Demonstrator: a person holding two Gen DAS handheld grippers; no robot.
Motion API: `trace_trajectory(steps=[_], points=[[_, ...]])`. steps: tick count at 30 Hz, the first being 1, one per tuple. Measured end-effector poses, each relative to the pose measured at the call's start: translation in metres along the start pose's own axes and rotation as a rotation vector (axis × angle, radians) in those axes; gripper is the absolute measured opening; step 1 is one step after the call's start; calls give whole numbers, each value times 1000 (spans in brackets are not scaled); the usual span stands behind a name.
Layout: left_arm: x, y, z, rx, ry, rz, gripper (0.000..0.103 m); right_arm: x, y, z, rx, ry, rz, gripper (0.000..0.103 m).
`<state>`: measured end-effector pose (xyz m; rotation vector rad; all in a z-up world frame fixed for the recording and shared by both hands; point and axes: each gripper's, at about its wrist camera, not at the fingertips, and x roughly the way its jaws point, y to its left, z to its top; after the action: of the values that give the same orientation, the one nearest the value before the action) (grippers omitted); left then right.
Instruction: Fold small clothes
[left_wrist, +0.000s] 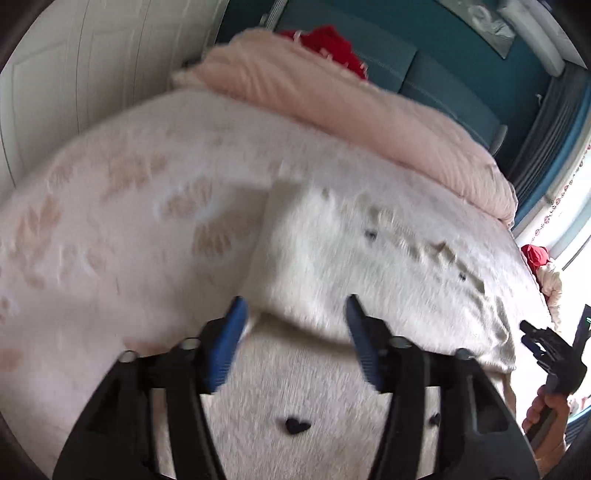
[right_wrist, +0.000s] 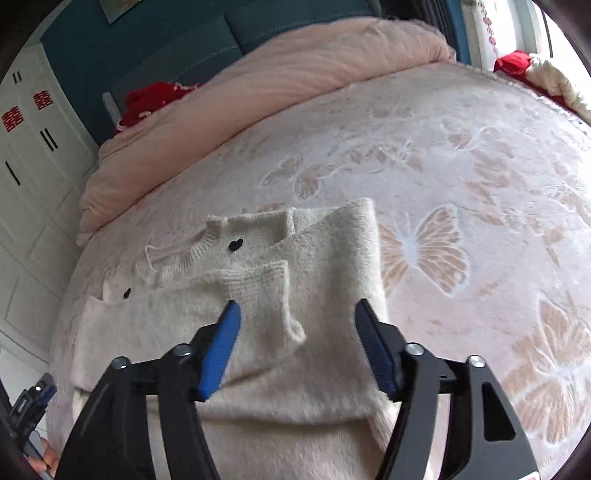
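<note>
A small cream fuzzy sweater (right_wrist: 325, 266) with little black hearts lies partly folded on the bed, one sleeve laid across its body. It also shows in the left wrist view (left_wrist: 351, 251), blurred by motion. My right gripper (right_wrist: 295, 308) is open and empty, just above the folded sleeve. My left gripper (left_wrist: 295, 304) is open and empty, hovering over the sweater's near edge. The right gripper also shows at the right edge of the left wrist view (left_wrist: 546, 347), held in a hand.
The pink bedspread (right_wrist: 461, 177) with butterfly pattern covers the bed. A rolled pink duvet (right_wrist: 295, 74) lies along the far side, with red cloth (right_wrist: 151, 96) behind it. A white wardrobe (right_wrist: 33, 155) stands to the left. More clothes (right_wrist: 532, 70) lie at the far right.
</note>
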<state>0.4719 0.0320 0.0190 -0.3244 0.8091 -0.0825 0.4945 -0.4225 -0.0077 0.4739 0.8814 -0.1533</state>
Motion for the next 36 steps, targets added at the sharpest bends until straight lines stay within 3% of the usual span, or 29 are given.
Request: trace_trajectory(steps=[3, 4, 5, 6, 9, 11, 12, 14, 15, 16, 18, 20, 22, 23, 24, 27, 32, 36], points=[[27, -13, 19, 32, 21, 30, 61, 28, 1, 9, 10, 58, -28, 63], [39, -15, 21, 35, 42, 40, 60, 40, 6, 9, 4, 83, -29, 58], [50, -17, 22, 34, 63, 49, 59, 46, 11, 9, -15, 100, -22, 26], [65, -16, 22, 32, 101, 69, 52, 50, 20, 10, -54, 115, -12, 7], [85, -14, 19, 35, 127, 101, 47, 14, 36, 14, -120, -46, 26, 6], [92, -8, 13, 29, 133, 100, 47, -4, 24, 17, -95, -129, 19, 6], [95, -6, 10, 32, 135, 96, 47, 3, 14, 16, -80, -115, -14, 6], [96, -9, 4, 74, 121, 100, 47, 47, -5, 6, -84, 53, -91, 6], [96, -14, 2, 109, 117, 120, 47, 58, -8, 0, -108, 87, -96, 5], [96, -17, 1, 131, 119, 131, 48, 47, -5, 2, -134, 30, -98, 5], [90, -19, 1, 153, 126, 123, 48, 23, -2, 10, -80, 21, -46, 13], [74, -12, 1, 120, 119, 75, 48, -13, -1, 7, -77, -24, 14, 15], [43, 2, -6, 83, 107, 48, 58, -56, -3, -12, -119, -61, 17, 35], [28, 9, -11, 75, 108, 47, 60, -77, -7, -26, -135, -72, 12, 55], [13, 15, -18, 69, 110, 41, 63, -98, -13, -41, -148, -76, 13, 62], [-37, 48, -52, 29, 153, 33, 75, -150, -42, -99, -174, -24, -18, 64], [-99, 97, -122, -142, 264, -34, 87, -211, -95, -202, -28, 119, 0, 69], [-122, 102, -166, -198, 281, -53, 89, -213, -109, -251, 99, 194, 83, 70]])
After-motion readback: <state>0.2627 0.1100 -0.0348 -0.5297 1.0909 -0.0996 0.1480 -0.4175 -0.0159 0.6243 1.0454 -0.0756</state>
